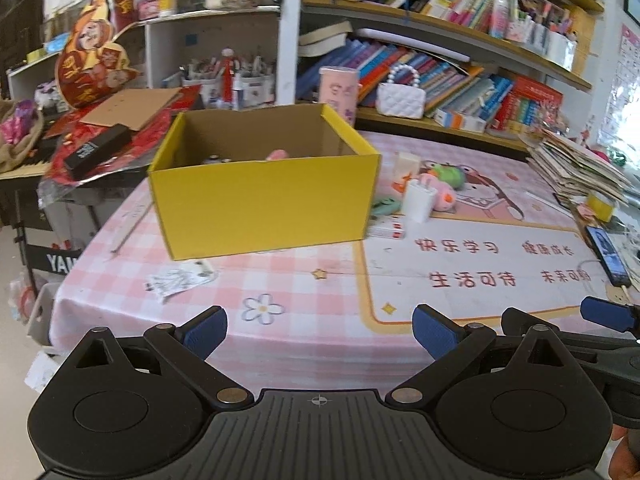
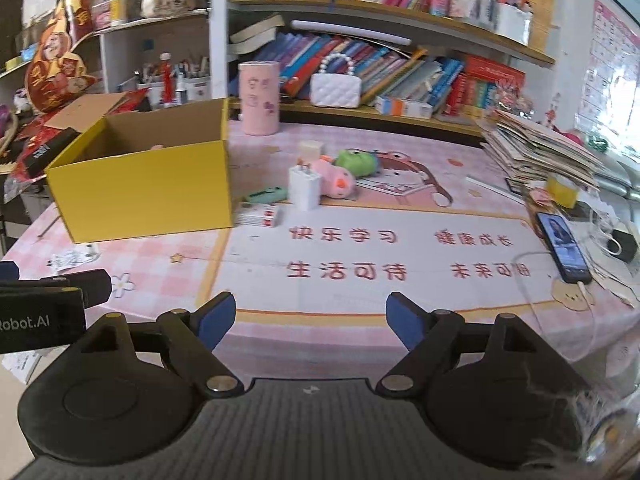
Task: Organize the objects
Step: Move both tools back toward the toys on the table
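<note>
An open yellow cardboard box (image 1: 262, 196) (image 2: 144, 190) stands on the pink checked table, with a pink item (image 1: 277, 155) and small bits inside. Right of it lie a white charger plug (image 2: 304, 188) (image 1: 418, 200), a pink plush toy (image 2: 334, 178), a green plush toy (image 2: 356, 160), a green flat item (image 2: 266, 195), a small white and red box (image 2: 260, 214) and a cream cube (image 2: 310, 150). My left gripper (image 1: 320, 330) is open over the table's near edge, nothing between its fingers. My right gripper (image 2: 310, 318) is open too, empty, beside the left one.
A pink cylinder (image 2: 259, 98) stands behind the box. A phone on a cable (image 2: 564, 246) and a paper stack (image 2: 540, 152) lie at the right. Bookshelves and a white quilted bag (image 2: 335, 90) fill the back. A printed paper scrap (image 1: 180, 278) lies before the box.
</note>
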### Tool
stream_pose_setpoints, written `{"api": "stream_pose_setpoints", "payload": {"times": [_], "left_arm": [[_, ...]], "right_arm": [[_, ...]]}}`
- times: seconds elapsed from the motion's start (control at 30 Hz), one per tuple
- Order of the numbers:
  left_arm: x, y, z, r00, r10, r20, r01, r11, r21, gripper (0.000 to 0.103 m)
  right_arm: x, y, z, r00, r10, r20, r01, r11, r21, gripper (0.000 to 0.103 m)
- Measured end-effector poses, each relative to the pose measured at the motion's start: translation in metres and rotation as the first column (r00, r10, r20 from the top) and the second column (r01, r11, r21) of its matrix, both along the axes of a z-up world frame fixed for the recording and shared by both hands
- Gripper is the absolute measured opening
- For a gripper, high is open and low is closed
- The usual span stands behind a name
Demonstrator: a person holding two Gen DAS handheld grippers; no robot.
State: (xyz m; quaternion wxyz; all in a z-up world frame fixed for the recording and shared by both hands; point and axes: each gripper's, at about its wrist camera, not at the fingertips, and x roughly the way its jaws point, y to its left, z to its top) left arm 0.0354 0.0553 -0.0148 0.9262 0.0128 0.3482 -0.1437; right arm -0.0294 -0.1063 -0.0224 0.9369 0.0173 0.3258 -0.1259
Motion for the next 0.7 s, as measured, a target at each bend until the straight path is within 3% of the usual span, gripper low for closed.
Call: {"api": "stream_pose_setpoints", "payload": {"times": [0.47,0.7], "left_arm": [[0.021,-0.058,-0.004,0.997,-0.073,-0.023,0.073,0.997,0.018,0.100],[0.041,-0.091,-0.010,0.997,-0.059,-0.057,0.061,0.998,0.035,0.100]], "right_arm": [[0.007,-0.051,-0.007,0.997,-0.078,-0.018,0.078,0.997,0.010,0.083],[0.028,-0.085,-0.010,0.996,-0.076,-0.037,0.077,0.997,0.023,0.084]]}}
